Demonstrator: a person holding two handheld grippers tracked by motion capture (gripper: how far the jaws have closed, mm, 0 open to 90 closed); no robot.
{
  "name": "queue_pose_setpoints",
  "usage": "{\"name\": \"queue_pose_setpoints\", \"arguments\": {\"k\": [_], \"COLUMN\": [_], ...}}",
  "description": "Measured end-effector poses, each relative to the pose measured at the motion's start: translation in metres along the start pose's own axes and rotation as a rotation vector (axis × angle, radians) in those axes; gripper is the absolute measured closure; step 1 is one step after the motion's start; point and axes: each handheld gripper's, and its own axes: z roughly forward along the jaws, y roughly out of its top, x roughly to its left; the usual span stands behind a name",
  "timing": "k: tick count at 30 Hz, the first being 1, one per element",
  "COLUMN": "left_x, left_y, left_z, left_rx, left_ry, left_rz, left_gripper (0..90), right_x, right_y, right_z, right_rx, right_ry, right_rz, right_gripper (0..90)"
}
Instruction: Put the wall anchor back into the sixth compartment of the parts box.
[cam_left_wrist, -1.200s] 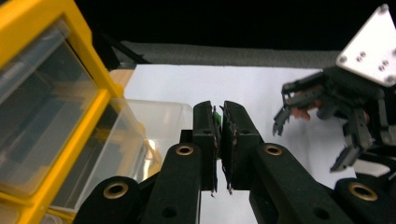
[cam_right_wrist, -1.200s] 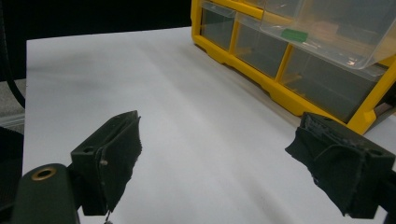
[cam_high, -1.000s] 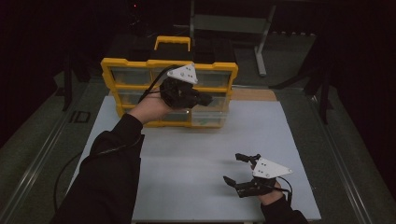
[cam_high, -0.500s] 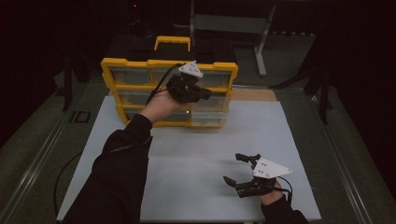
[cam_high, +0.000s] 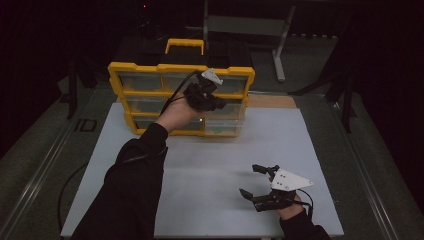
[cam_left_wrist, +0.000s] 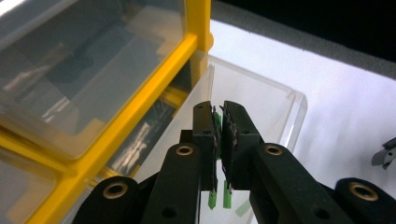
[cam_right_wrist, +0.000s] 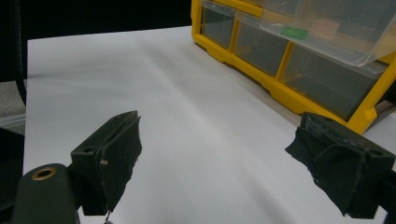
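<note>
Right now the left hand-held gripper (cam_left_wrist: 218, 122) hangs over the clear drawer (cam_left_wrist: 261, 100) pulled from the yellow box (cam_high: 150, 82), jaws pressed together. The right hand-held gripper (cam_high: 256, 181) waits spread, well away from that box.

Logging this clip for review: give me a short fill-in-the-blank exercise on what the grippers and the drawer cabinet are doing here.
1. The left gripper has its jaws ____ above a pulled-out clear drawer.
2. The right gripper rests near the white board with its jaws ____.
3. The cabinet frame is ____ in colour.
4. The cabinet's carry handle sits on its ____ edge.

Missing words: shut; open; yellow; top
</note>
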Motion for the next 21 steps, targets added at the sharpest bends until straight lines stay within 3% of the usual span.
{"name": "queue_pose_setpoints", "arguments": {"k": [3,10,16,18,19,20,21], "left_x": [0.001,0.001,-0.004,-0.005,-0.008,-0.009,-0.01], "left_y": [0.0,-0.002,-0.005,-0.005,-0.004,-0.004,-0.003], "left_z": [0.005,0.015,0.022,0.022,0.022,0.02,0.018], "left_rx": [0.034,0.099,0.136,0.137,0.136,0.128,0.123], "left_ry": [0.024,0.037,0.047,0.045,0.057,0.052,0.056], "left_rz": [-0.024,-0.028,0.003,0.009,0.009,0.011,0.011], "left_gripper": [82.7,82.6,81.7,68.6,68.6,55.9,52.1], "right_x": [0.0,0.0,0.001,0.0,0.0,0.001,0.001], "right_y": [0.0,0.0,0.001,0.001,0.001,0.001,0.001], "right_z": [0.0,0.001,0.0,0.0,0.0,0.0,0.0], "right_rx": [0.001,0.002,0.002,0.002,0.003,0.003,0.003], "right_ry": [0.001,0.002,0.002,0.001,0.001,0.0,0.0], "right_rz": [-0.001,-0.003,-0.004,-0.002,-0.002,-0.005,-0.004], "right_gripper": [13.9,13.8,13.9,13.9,13.9,13.9,13.9]}}
